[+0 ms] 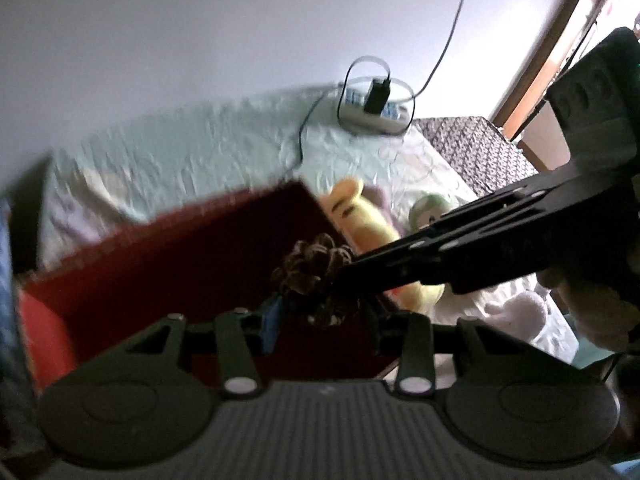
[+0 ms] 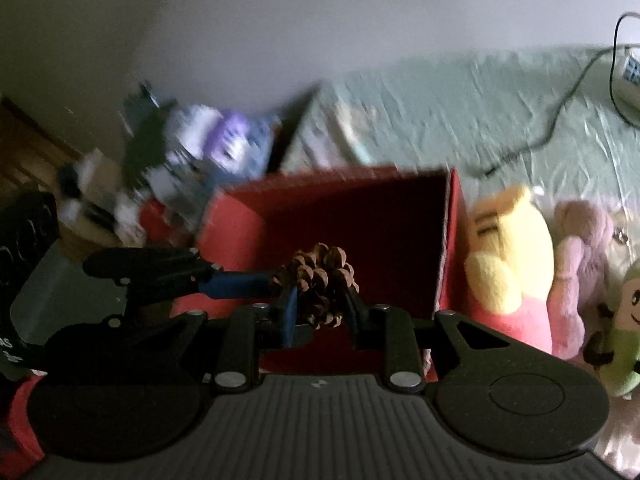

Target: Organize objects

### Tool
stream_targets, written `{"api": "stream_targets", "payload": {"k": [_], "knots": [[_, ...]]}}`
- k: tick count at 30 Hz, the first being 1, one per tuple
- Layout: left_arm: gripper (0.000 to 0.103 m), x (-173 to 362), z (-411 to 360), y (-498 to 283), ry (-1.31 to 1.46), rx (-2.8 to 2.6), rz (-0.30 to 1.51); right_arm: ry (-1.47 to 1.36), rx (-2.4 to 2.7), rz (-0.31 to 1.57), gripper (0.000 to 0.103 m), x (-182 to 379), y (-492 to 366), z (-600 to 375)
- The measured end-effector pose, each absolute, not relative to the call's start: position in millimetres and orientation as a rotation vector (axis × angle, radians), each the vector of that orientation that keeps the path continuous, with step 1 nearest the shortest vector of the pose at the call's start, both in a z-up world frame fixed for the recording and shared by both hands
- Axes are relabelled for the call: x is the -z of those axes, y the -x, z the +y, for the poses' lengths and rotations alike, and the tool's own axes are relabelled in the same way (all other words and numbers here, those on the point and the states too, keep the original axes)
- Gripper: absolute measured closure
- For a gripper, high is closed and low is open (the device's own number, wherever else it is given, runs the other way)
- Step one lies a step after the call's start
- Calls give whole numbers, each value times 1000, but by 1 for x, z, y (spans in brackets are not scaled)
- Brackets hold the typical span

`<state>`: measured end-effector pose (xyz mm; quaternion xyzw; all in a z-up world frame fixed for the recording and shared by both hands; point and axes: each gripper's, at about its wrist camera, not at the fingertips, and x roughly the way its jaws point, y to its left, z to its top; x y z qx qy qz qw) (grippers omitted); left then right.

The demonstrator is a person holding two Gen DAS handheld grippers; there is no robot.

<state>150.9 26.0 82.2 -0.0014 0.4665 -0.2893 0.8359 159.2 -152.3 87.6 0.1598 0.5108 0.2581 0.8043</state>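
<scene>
A brown pine cone (image 2: 320,288) hangs over the open red box (image 2: 360,216) on the bed. In the right wrist view my right gripper (image 2: 320,308) is shut on its lower part. My left gripper reaches in from the left, and its blue finger (image 2: 240,282) touches the cone's side. In the left wrist view the pine cone (image 1: 312,276) sits between the fingers of my left gripper (image 1: 322,320), which touch it on both sides. My right gripper (image 1: 352,274) comes in from the right with its tips on the cone. The red box (image 1: 180,264) lies below.
Plush toys lie right of the box: a yellow one (image 2: 508,256), a pink one (image 2: 580,232) and a green one (image 2: 628,320). A power strip (image 1: 372,112) with a charger and cable rests on the pale green bedcover (image 1: 180,140). Blurred clutter (image 2: 192,148) is at the left.
</scene>
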Motion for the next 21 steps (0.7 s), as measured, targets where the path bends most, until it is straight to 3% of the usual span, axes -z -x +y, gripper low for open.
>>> {"api": "stream_targets", "payload": {"k": [8, 21], "knots": [[63, -20, 26, -156, 145, 676, 1112, -130, -435, 1255, 76, -56, -162, -134], [63, 7, 15, -172, 180, 746, 1181, -42, -381, 1329, 80, -42, -171, -124]]}}
